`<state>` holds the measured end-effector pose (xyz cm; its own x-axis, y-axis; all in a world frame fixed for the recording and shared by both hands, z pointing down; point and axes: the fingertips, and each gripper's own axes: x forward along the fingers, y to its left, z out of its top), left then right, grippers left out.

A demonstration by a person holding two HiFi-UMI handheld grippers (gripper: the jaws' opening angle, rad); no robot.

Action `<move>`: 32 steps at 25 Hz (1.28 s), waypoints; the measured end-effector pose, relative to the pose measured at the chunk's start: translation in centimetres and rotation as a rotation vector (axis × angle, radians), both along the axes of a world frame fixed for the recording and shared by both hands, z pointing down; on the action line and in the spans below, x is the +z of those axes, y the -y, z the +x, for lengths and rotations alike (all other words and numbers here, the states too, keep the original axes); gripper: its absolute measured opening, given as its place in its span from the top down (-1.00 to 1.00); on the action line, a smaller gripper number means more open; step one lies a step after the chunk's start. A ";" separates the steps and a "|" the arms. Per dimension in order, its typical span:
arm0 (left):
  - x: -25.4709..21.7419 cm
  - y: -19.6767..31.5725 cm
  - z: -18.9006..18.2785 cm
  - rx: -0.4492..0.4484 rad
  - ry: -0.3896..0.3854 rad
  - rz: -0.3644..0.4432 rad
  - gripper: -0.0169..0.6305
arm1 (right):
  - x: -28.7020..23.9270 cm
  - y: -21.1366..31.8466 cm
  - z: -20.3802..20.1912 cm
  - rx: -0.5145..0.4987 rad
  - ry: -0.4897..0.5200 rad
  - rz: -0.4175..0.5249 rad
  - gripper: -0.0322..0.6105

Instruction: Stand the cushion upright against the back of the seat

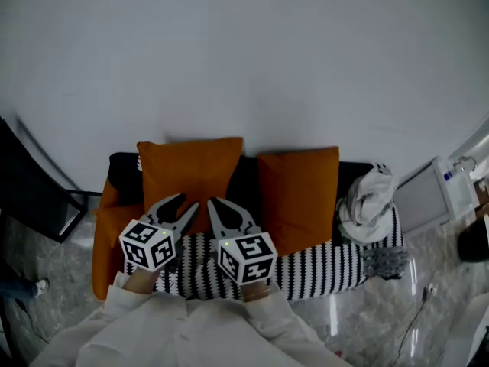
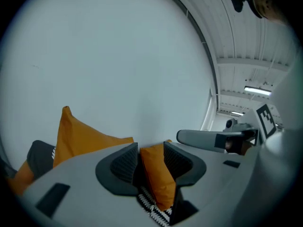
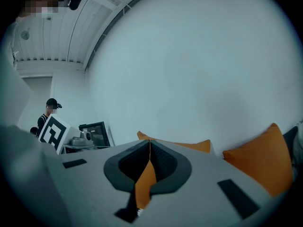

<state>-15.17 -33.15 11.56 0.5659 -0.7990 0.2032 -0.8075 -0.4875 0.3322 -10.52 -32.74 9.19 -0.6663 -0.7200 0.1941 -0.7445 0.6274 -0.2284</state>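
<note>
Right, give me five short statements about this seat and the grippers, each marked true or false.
1. The left cushion and the right cushion, both orange, stand against the seat back. True.
2. The seat cover is plain grey. False: it is black-and-white striped.
3. The left gripper has its jaws pressed together on nothing. False: they stand apart with orange cushion between them.
4. A white bundle sits at the seat's right end. True.
5. Both grippers are at the right cushion. False: the left gripper and the right gripper are at the left cushion's lower edge.
</note>
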 end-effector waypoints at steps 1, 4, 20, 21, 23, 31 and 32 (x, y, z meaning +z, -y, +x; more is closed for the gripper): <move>-0.2 -0.5 0.4 0.002 -0.012 0.001 0.41 | 0.1 -0.3 0.1 -0.003 0.002 -0.002 0.86; -1.1 -1.4 0.5 -0.021 0.000 0.037 0.53 | 0.4 -1.1 0.2 -0.014 0.008 -0.005 0.86; -2.1 -5.1 2.2 -0.006 -0.036 0.040 0.92 | -0.5 -3.4 0.8 -0.032 -0.010 0.026 0.86; -2.0 -5.3 2.2 -0.002 -0.040 0.037 0.92 | -0.6 -3.6 0.7 -0.034 0.002 0.026 0.86; -1.9 -5.6 2.2 0.001 -0.045 0.032 0.93 | -0.8 -3.9 0.5 -0.041 0.028 0.020 0.86; -0.8 -5.6 2.1 -0.019 -0.026 0.006 0.92 | 0.7 -4.9 0.4 -0.063 -0.037 -0.013 0.86; -0.6 -5.6 2.2 -0.016 -0.028 0.001 0.92 | 1.0 -5.0 0.5 -0.064 -0.051 -0.016 0.86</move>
<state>-12.94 -27.52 10.94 0.5582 -0.8085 0.1865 -0.8059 -0.4748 0.3538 -10.06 -27.71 10.17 -0.7002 -0.6724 0.2397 -0.7135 0.6710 -0.2019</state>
